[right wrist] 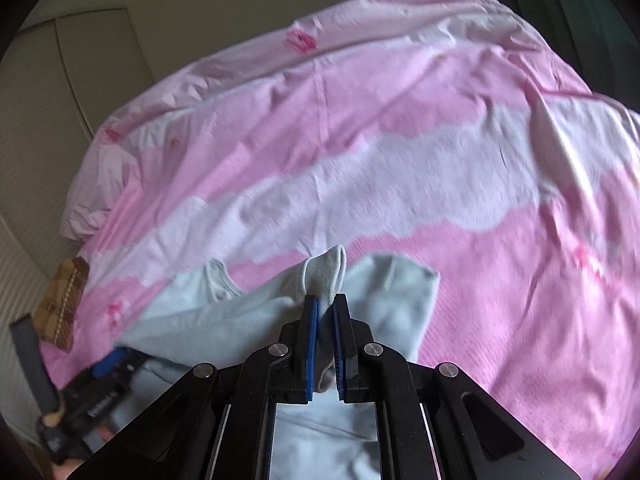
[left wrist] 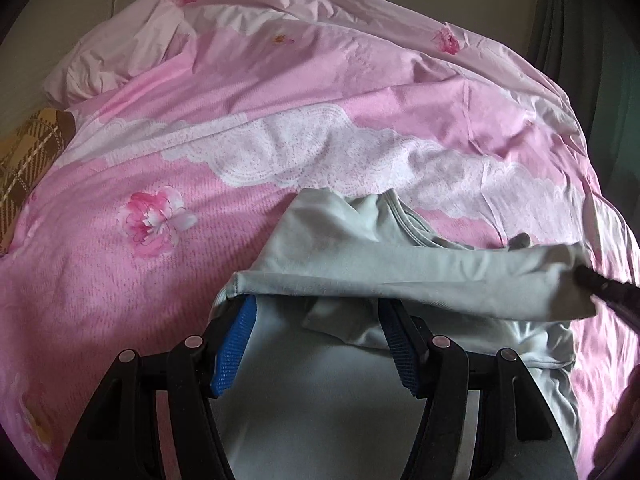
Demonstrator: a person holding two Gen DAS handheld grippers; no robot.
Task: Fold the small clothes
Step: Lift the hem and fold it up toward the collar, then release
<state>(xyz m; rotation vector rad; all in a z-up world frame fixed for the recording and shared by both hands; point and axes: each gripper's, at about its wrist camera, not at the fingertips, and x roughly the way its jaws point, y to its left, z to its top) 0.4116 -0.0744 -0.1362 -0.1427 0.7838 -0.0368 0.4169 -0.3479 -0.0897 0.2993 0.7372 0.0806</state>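
Observation:
A pale grey-blue garment (left wrist: 360, 400) lies on the pink bedspread (left wrist: 160, 280). My left gripper (left wrist: 316, 312) is open over it, its blue pads (left wrist: 234, 344) wide apart and not pressing on the cloth. A fold of the garment (left wrist: 400, 272) is drawn across its tips and hides them. My right gripper (right wrist: 325, 304) is shut on a pinched edge of the garment (right wrist: 326, 270), which sticks out past its fingertips. The right gripper (left wrist: 600, 286) shows dark at the fold's right end in the left wrist view. The left gripper (right wrist: 108, 364) sits low left in the right wrist view, partly under cloth.
The rumpled pink floral bedspread (right wrist: 440, 160) covers the bed. A brown plaid cushion (left wrist: 28, 160) lies at its left edge. A beige wall panel (right wrist: 60, 120) is to the left and a dark green curtain (left wrist: 600, 80) to the right.

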